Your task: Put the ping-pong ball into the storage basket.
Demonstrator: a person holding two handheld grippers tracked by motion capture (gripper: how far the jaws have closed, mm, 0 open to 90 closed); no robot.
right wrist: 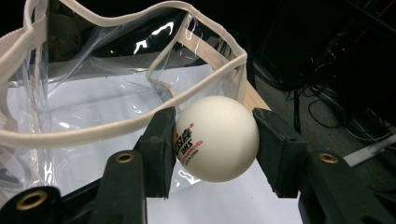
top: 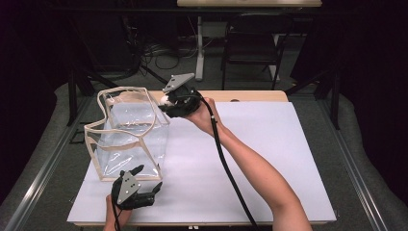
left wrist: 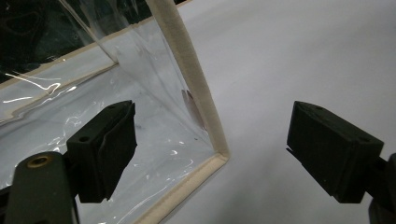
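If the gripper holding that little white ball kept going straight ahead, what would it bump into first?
Probably the cream-trimmed rim of the clear bag, right ahead of the right gripper and its ball; exact depth is unclear.

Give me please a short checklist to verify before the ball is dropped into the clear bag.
1. Ball held firmly: ok. The right tongs are shut on the white ball, one jaw on each side.
2. Bag mouth open: ok. The clear bag stands on the table with its cream rim spread wide.
3. Ball over the opening: cannot tell. It is at the rim's near edge; whether it is past the rim is not clear.
4. Bag steadied: not ok. The left tongs are open at the bag's lower corner, not gripping it.
5. Bag's inside free: ok, nothing seen in it.
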